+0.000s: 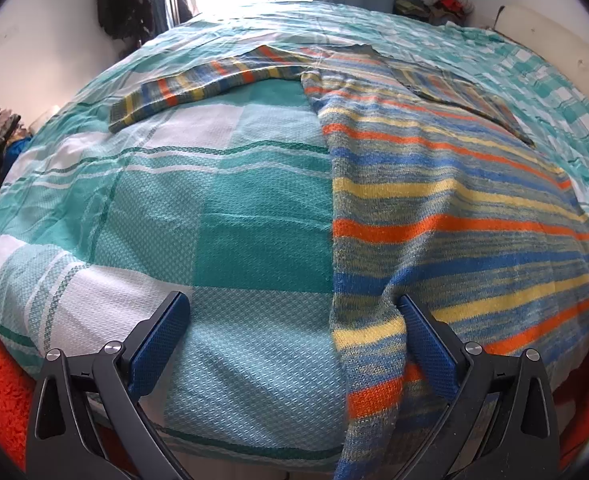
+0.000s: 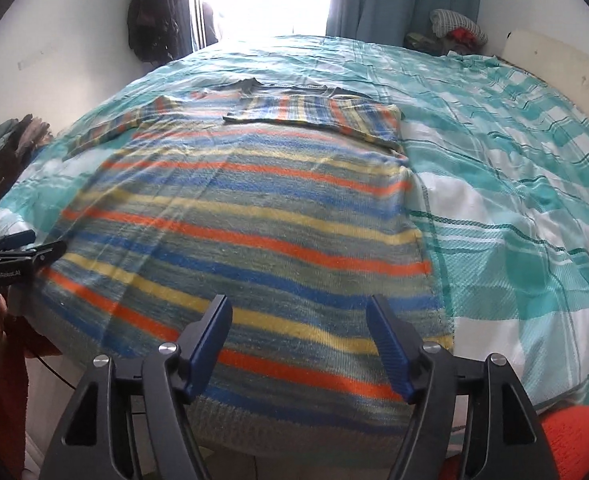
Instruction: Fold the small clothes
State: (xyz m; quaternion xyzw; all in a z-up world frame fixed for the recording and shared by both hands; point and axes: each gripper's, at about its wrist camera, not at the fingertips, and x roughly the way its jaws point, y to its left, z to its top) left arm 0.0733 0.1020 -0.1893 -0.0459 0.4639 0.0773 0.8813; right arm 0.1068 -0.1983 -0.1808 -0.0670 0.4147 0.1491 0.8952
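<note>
Striped sweater (image 2: 246,216) lying flat along the bed's (image 2: 494,184) near edge, one sleeve folded across its chest. Left gripper (image 1: 294,312) spreading wide over the sweater's side edge, grasping nothing. Right gripper (image 2: 298,320) hovering released above the hem.

Sweater (image 2: 234,216) flat on bed (image 2: 514,208), one sleeve (image 2: 314,116) across chest

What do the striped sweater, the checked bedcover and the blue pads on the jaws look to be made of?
Striped sweater: probably knitted wool or acrylic yarn, matte and slightly fuzzy; knit ribs show near the hem. Checked bedcover: woven cotton-like cloth, matte, with a visible textured weave and creases. Blue pads: likely rubber or soft plastic, with a fine diamond grip pattern; the jaw arms look like black hard plastic.
</note>
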